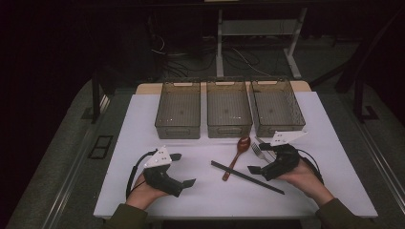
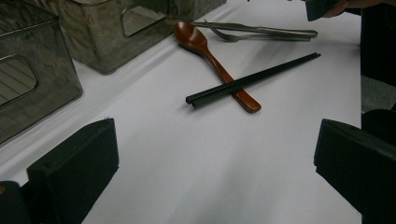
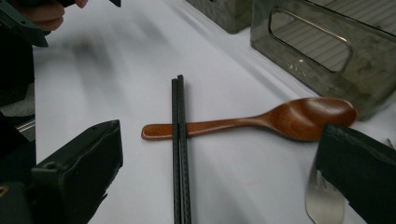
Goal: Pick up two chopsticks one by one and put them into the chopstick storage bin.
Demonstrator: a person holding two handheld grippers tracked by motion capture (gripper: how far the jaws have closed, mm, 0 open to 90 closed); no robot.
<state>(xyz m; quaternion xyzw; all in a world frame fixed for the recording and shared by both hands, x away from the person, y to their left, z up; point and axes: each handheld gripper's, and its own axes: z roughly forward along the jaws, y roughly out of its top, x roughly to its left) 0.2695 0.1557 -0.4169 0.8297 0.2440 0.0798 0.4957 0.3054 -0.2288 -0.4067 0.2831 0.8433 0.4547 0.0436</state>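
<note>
Both hand-held tools, left tool and right tool, wait open beside crossed chopsticks and wooden spoon mid-tabletop (lift the chopsticks first, squarely).

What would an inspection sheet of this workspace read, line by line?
Surface: white table top, flat, bare around the utensils.
Job's things: black chopsticks lying across the wooden spoon; metal fork beside them.
Containers: three clear bins in a row at the far side, nothing seen inside.
Clutter: nothing seen.
Grippers: left gripper and right gripper, both open, holding nothing.
Cables: a black cable loops from the left gripper; floor wires behind.
Surroundings: dark room, desk legs.
</note>
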